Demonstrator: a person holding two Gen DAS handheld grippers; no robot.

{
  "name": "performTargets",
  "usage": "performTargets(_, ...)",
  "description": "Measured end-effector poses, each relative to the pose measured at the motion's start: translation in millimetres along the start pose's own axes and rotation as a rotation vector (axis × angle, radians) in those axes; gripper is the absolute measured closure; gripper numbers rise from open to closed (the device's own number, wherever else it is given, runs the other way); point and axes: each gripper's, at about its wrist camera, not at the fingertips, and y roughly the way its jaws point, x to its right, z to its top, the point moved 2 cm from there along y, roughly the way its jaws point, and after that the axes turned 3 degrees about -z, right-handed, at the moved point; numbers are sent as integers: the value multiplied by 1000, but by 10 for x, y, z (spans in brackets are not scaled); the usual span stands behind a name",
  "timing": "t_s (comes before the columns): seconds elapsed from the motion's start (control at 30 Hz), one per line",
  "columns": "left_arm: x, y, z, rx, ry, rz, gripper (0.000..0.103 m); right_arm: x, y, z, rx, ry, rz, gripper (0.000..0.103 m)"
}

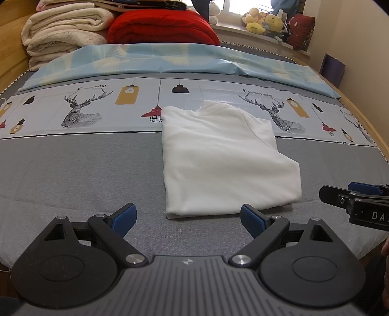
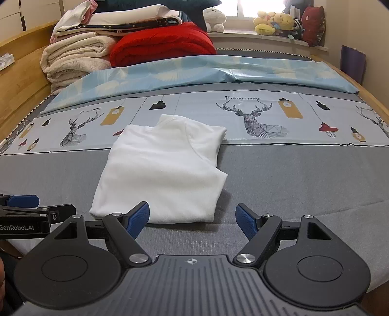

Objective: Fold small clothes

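1. Nearest you, your left gripper (image 1: 188, 220) hangs over the grey near strip of the bed (image 1: 85, 170); its blue pads (image 1: 125, 220) stand wide apart with nothing between them.
2. Your right gripper (image 2: 193, 220) hovers just to the right of it, jaws equally wide and empty, its left pad (image 2: 139, 218) just short of the garment's near edge without pressing it.
3. The white garment (image 1: 223, 158) lies flat in the middle of the bed, already folded into a narrow rectangle, sleeves tucked in, collar at the far end.
4. Its near hem sits just beyond both grippers; its far end overlaps the pale deer-print sheet (image 1: 80, 109).
5. Beyond that a light-blue patterned cover (image 1: 158, 60) stretches across the bed.
6. Far left, cream folded blankets (image 1: 63, 31) are stacked beside a red blanket (image 1: 160, 29).
7. Far right, plush toys (image 1: 265, 23) sit on the windowsill.
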Motion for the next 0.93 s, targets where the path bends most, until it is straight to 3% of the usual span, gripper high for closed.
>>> performTargets(0.93, -45, 30, -4, -2, 11, -17, 8, -21, 14, 4, -7, -22, 8, 24)
